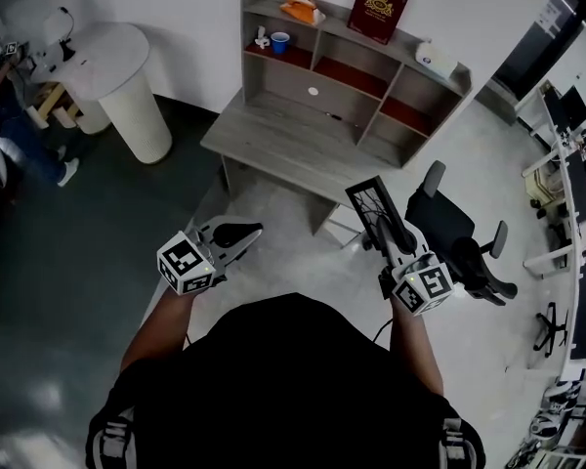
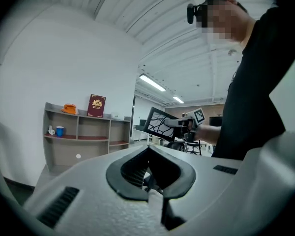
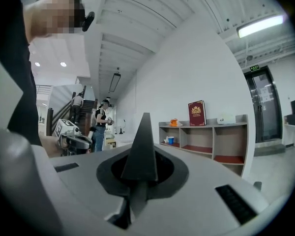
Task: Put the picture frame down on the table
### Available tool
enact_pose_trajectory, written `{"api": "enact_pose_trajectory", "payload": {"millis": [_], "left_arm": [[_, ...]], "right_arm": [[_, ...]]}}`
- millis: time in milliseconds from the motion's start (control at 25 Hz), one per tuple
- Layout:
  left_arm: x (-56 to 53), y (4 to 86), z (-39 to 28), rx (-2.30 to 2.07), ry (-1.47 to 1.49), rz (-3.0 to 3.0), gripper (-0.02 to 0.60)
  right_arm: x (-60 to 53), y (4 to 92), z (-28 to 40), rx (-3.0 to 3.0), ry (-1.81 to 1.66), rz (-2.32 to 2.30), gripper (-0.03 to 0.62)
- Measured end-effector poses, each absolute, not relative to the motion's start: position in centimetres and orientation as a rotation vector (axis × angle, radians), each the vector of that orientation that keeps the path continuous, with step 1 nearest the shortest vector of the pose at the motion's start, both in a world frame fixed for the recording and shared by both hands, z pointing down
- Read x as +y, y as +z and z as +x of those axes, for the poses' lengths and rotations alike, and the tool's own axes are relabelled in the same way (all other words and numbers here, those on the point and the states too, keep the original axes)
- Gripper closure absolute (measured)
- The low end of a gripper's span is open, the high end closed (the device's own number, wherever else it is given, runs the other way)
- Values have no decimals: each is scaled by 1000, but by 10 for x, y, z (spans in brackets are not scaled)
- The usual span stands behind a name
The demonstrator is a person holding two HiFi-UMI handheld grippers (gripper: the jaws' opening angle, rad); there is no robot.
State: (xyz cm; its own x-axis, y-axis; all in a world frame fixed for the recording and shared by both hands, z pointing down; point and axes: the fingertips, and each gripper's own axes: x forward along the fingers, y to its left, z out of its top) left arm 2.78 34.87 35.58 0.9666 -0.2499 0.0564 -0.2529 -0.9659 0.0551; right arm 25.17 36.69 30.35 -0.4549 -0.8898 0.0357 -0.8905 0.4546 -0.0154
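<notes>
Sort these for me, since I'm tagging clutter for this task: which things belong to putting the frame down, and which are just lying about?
For the job: picture frame, clamped in the right gripper; grey table, where it goes.

Lying about: red book, blue cup and orange item on the shelf unit; black office chair; white round stand.

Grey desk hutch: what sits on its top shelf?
On the grey wooden hutch: an orange object, an upright dark red book, a white object. Anything behind the book is covered.
</notes>
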Motion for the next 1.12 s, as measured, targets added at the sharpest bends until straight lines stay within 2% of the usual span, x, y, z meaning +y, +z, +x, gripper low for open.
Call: {"api": "enact_pose_trajectory", "payload": {"millis": [840,1120], "left_arm": [[315,385,-60,-369,259,3067,565],[306,393,-94,-403,240,3029,565]], "right_arm": [[325,316,155,-2642,33,1665,576],[319,325,132,-2634,45,1675,576]]}}
